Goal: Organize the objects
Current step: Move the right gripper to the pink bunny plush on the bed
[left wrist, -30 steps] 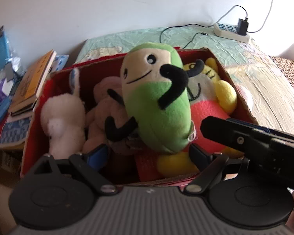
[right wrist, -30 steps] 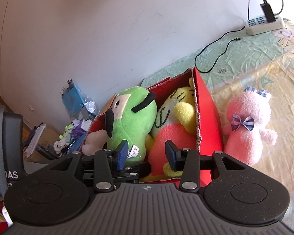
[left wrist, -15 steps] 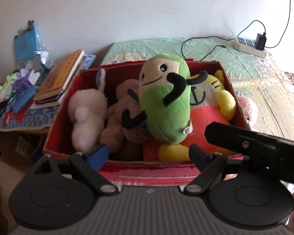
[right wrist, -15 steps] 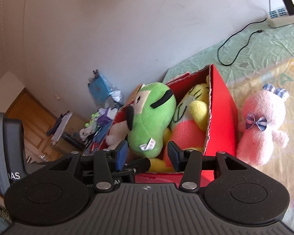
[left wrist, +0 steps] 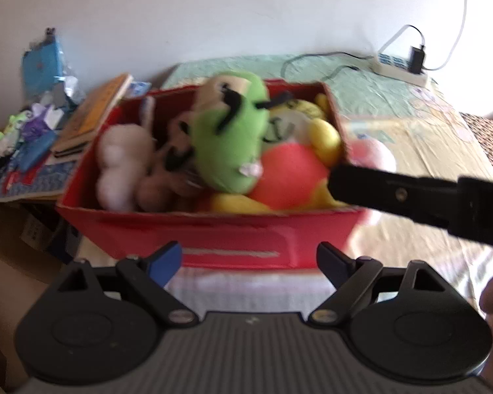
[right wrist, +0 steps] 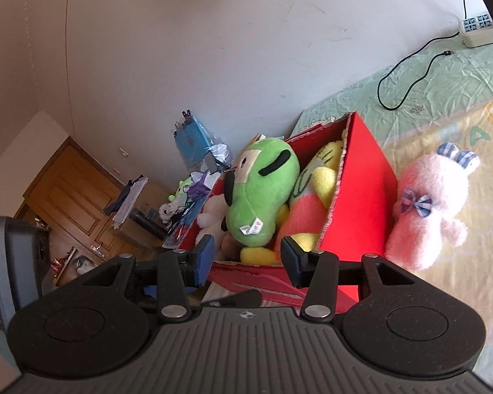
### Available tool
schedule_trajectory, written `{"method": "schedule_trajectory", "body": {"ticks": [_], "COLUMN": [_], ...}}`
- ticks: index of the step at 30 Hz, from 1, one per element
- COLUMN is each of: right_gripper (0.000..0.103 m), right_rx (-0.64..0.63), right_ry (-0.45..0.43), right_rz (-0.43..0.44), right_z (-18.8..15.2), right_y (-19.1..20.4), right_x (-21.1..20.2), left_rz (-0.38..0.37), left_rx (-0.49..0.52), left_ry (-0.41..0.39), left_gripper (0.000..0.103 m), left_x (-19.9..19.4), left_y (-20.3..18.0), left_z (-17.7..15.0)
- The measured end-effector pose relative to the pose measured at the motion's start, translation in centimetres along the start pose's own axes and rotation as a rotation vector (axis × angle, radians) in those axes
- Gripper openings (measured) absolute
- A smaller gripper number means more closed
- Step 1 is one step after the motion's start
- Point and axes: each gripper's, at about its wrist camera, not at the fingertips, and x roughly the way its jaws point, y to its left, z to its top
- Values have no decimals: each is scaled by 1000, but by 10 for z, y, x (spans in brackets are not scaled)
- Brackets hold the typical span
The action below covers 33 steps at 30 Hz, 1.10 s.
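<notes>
With both the left gripper [left wrist: 248,262] and right gripper [right wrist: 245,259] released and empty before the red box [right wrist: 364,177], carry the right fingers to the pink bunny [right wrist: 434,207] lying just beside it on the bed and grasp its body.

Left wrist view: looks steeply down over the near long side of the red cardboard box [left wrist: 233,233], close.
Right wrist view: faces its right end wall [right wrist: 361,190], lower, nearly level.
Shared: green plush toy [left wrist: 230,138] [right wrist: 263,193].
</notes>
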Motion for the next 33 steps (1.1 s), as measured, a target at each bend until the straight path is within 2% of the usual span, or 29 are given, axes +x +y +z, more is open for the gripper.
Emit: {"method": "schedule_trajectory", "body": {"ticks": [8, 16, 25, 33], "right_gripper": [49, 49, 49, 50], "right_rx": [11, 111, 238, 323], "right_ry": [7, 32, 67, 73], "right_rz": [-37, -98, -145, -171], "right_z": [-3, -7, -15, -11], "right_y": [-25, -67, -113, -143], "right_x": [-33, -51, -63, -58], "left_rz": [-119, -203, -217, -210], "left_rx": [74, 157, 215, 251], "left_ry": [36, 66, 71, 56], "left_gripper": [87, 87, 87, 87], "left_x": [7, 23, 45, 67], "left_y": [-49, -98, -138, -148], "left_z": [-17, -31, -43, -46]}}
